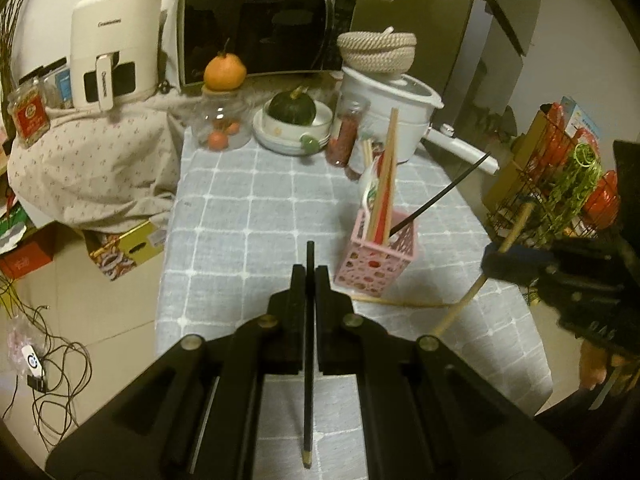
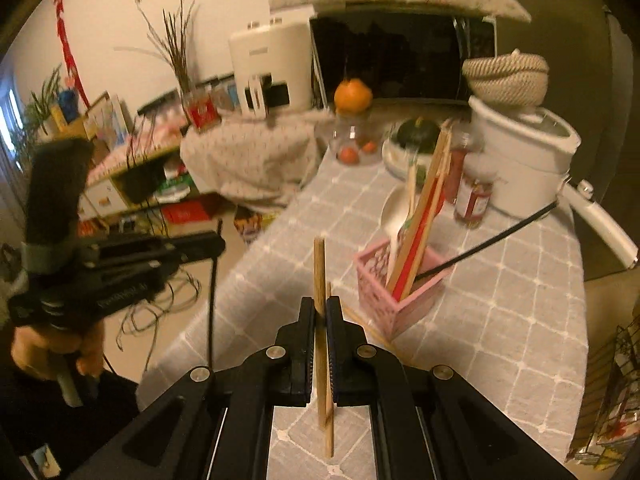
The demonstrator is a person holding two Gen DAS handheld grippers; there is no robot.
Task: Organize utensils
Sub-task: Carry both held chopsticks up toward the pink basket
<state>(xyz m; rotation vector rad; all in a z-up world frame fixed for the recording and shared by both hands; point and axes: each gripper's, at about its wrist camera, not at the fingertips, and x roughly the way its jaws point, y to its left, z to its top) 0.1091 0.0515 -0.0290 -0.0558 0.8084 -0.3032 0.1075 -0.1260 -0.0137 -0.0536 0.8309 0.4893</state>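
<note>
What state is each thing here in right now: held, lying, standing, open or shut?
left gripper: shut on a black chopstick
right gripper: shut on a wooden chopstick
pink holder: upright on the table, with chopsticks and a spoon in it
second black chopstick: leaning out of the holder
loose wooden chopstick: lying on the tablecloth
microwave: door shut

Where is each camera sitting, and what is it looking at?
Left wrist view: sits on the left gripper, which pinches a black chopstick; it looks down over the grey checked tablecloth. The right gripper and a hand show at the right.
Right wrist view: sits on the right gripper, which pinches a wooden chopstick; the left gripper shows at the left.
Both share the pink perforated utensil basket.
</note>
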